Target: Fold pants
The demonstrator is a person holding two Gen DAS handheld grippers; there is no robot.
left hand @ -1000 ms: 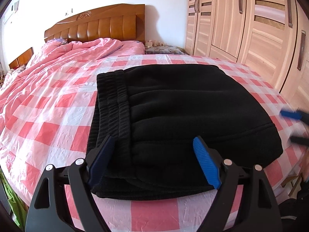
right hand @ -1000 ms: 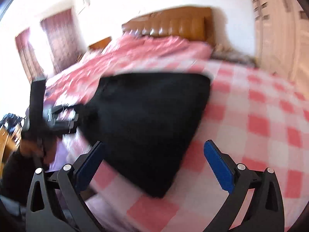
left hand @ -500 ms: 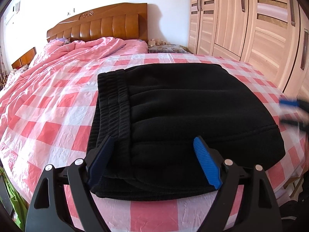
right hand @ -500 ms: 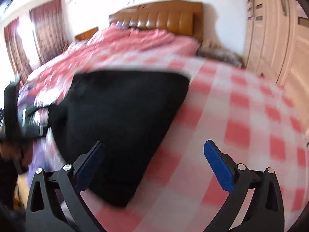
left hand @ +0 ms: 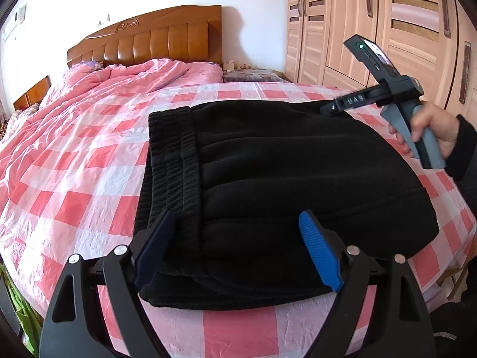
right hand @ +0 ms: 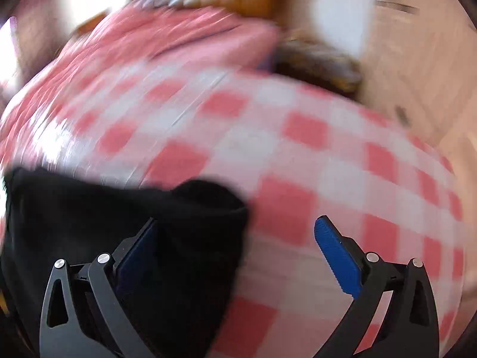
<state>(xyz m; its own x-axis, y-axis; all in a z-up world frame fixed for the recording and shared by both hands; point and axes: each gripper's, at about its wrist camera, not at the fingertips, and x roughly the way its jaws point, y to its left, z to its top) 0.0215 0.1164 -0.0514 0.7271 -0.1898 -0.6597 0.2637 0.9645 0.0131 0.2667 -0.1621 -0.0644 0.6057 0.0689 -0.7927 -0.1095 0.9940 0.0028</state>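
Note:
The black pants (left hand: pixel 283 179) lie folded into a thick rectangle on the pink checked bed sheet (left hand: pixel 74 185), waistband to the left. My left gripper (left hand: pixel 238 244) is open and hovers over the pants' near edge, holding nothing. The right gripper's body shows in the left wrist view at the pants' far right corner; its fingertips are hidden there. In the blurred right wrist view, the right gripper (right hand: pixel 238 247) is open over a corner of the pants (right hand: pixel 119 223), with its left finger (right hand: pixel 137 256) over the black cloth.
A rumpled pink duvet (left hand: pixel 104 89) lies toward the wooden headboard (left hand: pixel 149 41). A wooden wardrobe (left hand: pixel 372 29) stands along the right. A nightstand (left hand: pixel 253 74) sits between bed and wardrobe. The bed's near edge runs just below my left gripper.
The right gripper has swung from the pants' near right side up to their far right corner. The left gripper and the pants have stayed in place.

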